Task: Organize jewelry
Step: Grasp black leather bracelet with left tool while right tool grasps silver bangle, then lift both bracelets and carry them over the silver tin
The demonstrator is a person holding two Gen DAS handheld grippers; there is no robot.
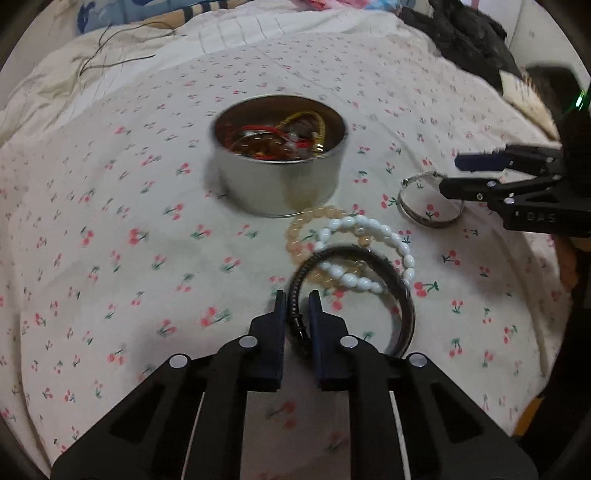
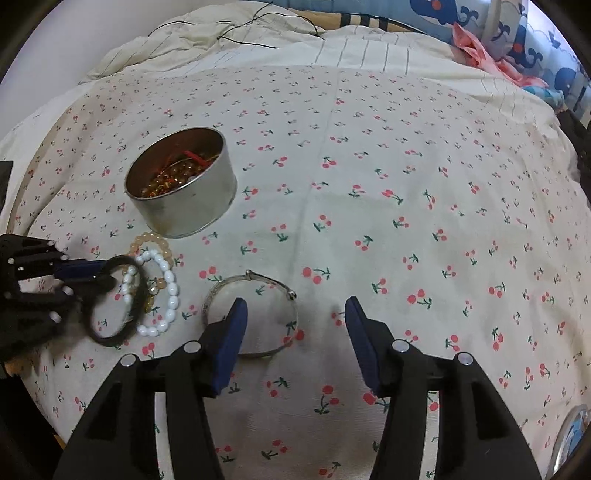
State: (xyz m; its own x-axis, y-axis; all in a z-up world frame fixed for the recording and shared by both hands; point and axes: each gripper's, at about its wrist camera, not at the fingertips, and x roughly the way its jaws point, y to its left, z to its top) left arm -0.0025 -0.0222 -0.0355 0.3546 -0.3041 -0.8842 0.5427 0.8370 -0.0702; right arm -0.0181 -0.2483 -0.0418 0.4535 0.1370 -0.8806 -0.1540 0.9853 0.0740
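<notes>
A round metal tin (image 1: 280, 184) holding several bracelets stands on the cherry-print cloth; it also shows in the right wrist view (image 2: 184, 206). My left gripper (image 1: 298, 308) is shut on a black bangle (image 1: 399, 291), lifted slightly over a white bead bracelet (image 1: 369, 251) and a peach bead bracelet (image 1: 306, 221). In the right wrist view the left gripper (image 2: 99, 275) holds the black bangle (image 2: 110, 336) beside the white beads (image 2: 170, 295). My right gripper (image 2: 293, 314) is open and empty, just above a silver bangle (image 2: 255, 291) lying flat, which also shows in the left wrist view (image 1: 428, 221).
The cherry-print cloth (image 2: 406, 221) covers a bed. A thin black cable (image 2: 240, 33) lies on the cream bedding behind. A whale-print pillow (image 2: 517, 37) is at the back right. A dark garment (image 1: 465, 33) lies at the far right.
</notes>
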